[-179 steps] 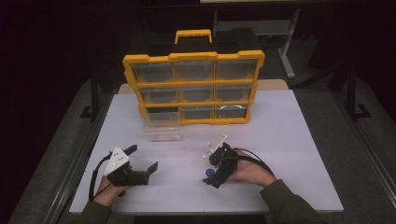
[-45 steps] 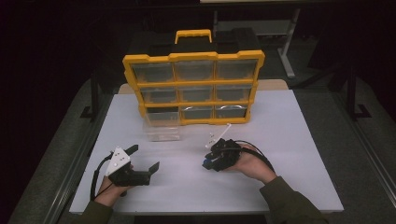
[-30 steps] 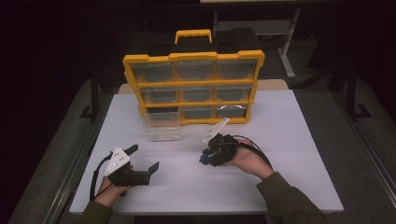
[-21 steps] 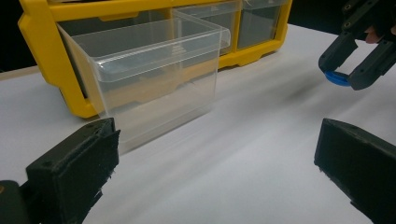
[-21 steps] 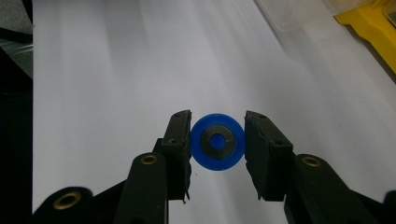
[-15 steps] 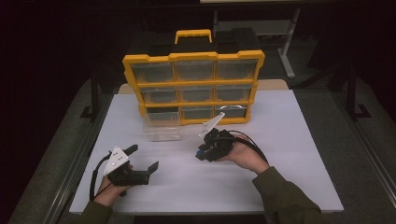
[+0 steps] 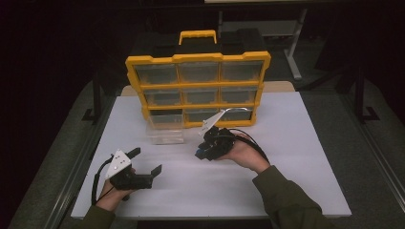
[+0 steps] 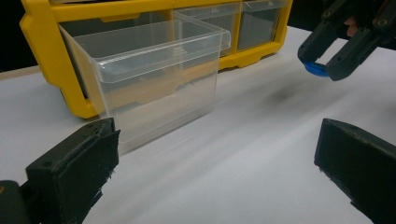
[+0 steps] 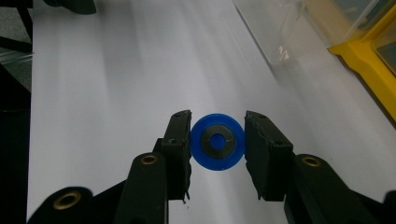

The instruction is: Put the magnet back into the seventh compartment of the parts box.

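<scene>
blue round disc (image 9: 217,142) between matte black right tongs (image 9: 218,140)

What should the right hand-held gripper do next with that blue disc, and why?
Probably carry it on toward the clear drawer. The right hand-held gripper is shut on the blue disc above the table, and the drawer stands pulled out of the yellow organizer, open on top.

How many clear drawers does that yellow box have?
9. Three rows of three in the yellow box: eight sit in their slots, and one clear drawer, from the bottom-left slot, is pulled out onto the white table.
</scene>
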Demonstrator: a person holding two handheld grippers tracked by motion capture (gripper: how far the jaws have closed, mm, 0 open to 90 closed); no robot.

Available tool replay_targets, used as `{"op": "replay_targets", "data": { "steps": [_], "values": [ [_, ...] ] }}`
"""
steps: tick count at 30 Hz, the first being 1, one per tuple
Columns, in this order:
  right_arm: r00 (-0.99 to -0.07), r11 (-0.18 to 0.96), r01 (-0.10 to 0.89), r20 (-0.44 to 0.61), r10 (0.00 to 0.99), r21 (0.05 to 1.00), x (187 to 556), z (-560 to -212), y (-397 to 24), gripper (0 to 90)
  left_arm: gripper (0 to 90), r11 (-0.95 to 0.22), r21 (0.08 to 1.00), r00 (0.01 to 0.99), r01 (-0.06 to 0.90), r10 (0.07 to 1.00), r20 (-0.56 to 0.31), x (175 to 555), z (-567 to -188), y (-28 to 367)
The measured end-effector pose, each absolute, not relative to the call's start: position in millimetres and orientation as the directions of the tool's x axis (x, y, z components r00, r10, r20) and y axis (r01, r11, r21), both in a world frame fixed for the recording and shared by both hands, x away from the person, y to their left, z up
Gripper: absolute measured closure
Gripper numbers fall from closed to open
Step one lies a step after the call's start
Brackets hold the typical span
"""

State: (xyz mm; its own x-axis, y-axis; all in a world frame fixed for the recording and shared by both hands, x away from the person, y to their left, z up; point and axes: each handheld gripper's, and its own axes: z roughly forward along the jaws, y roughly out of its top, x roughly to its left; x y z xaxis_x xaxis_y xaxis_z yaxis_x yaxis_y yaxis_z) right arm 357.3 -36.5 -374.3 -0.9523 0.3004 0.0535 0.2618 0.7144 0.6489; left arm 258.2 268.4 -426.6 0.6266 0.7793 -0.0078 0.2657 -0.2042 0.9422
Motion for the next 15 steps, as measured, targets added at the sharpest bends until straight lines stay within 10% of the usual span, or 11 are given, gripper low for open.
{"op": "replay_targets", "data": {
  "steps": [15],
  "values": [
    [-0.951, 0.701, 0.260, 0.051, 0.305, 0.664, 368, -360, -29, 61.7, 0.0, -0.200, 0.945, 0.631, 0.259, 0.776, -0.008, 258, -428, 269]
  ]
}}
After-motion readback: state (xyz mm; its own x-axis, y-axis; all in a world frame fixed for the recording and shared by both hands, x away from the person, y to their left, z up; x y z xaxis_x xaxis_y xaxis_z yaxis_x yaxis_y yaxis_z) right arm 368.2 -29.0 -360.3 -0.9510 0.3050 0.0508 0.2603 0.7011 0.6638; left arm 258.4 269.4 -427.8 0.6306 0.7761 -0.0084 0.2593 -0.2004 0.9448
